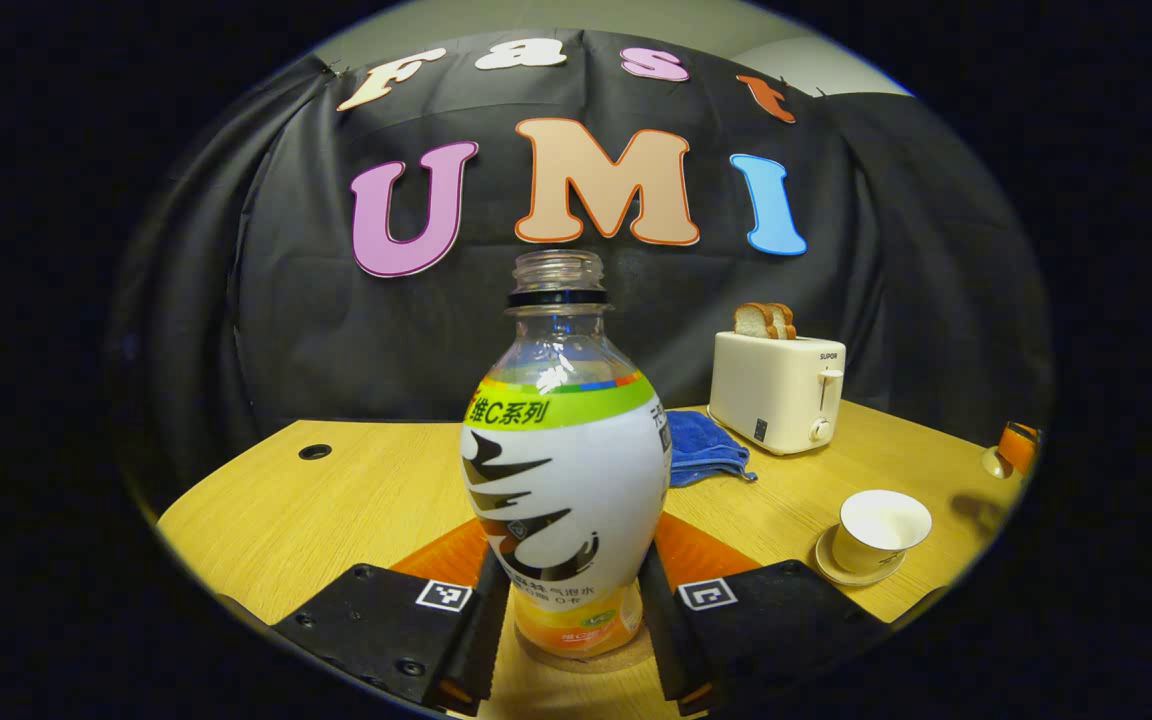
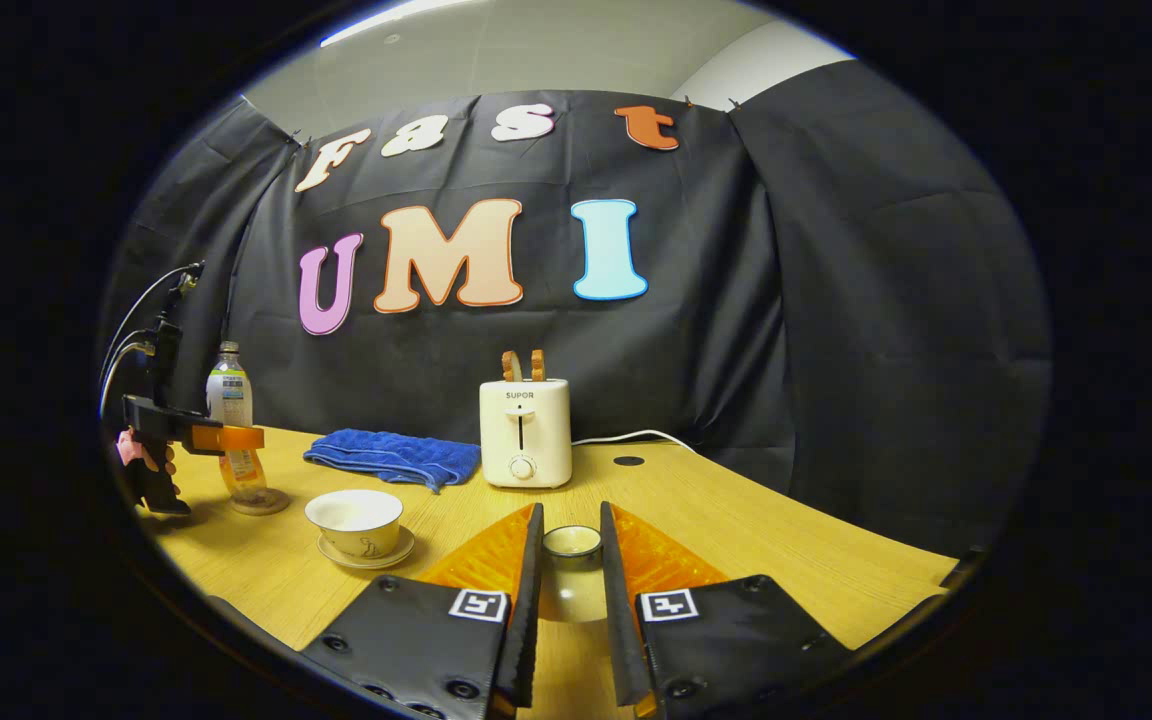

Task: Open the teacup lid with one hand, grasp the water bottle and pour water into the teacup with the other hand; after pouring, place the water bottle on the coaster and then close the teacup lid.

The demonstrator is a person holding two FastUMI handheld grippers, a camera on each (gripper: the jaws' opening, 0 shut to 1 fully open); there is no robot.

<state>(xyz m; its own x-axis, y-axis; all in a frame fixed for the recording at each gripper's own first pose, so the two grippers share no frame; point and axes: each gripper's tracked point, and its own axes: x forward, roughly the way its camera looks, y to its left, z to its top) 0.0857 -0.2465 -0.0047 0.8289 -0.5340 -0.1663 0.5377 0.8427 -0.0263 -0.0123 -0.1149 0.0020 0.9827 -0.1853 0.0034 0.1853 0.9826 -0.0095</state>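
Left tongs (image 1: 574, 610): straddling the lower body of the clear plastic water bottle with the white, green and orange label (image 1: 564, 470), one finger sitting against each side, pinching it.
Water bottle: standing upright, uncapped, its base resting on the round brown coaster (image 1: 586, 660) near the left edge of the pale wooden tabletop (image 1: 336, 500); in the right gripper view the same bottle (image 2: 232, 420) is showing far to the left on the coaster (image 2: 259, 502), with a hand (image 2: 141, 455) gripping the left tongs (image 2: 236, 438) around it.
Right tongs (image 2: 569, 590): holding the small round teacup lid (image 2: 572, 560) between the two fingers, both sides pressing on it, low over the near tabletop (image 2: 736, 520).
Teacup: the cream porcelain teacup (image 2: 356, 520) is sitting open on its matching saucer (image 2: 368, 552), right of the bottle and well apart from the lid; in the left gripper view it (image 1: 881, 530) is lying near right.
Far side: a folded blue towel (image 2: 391, 455) is lying beside a cream toaster (image 2: 526, 432) with two bread slices (image 2: 524, 365) sticking up from its slots.
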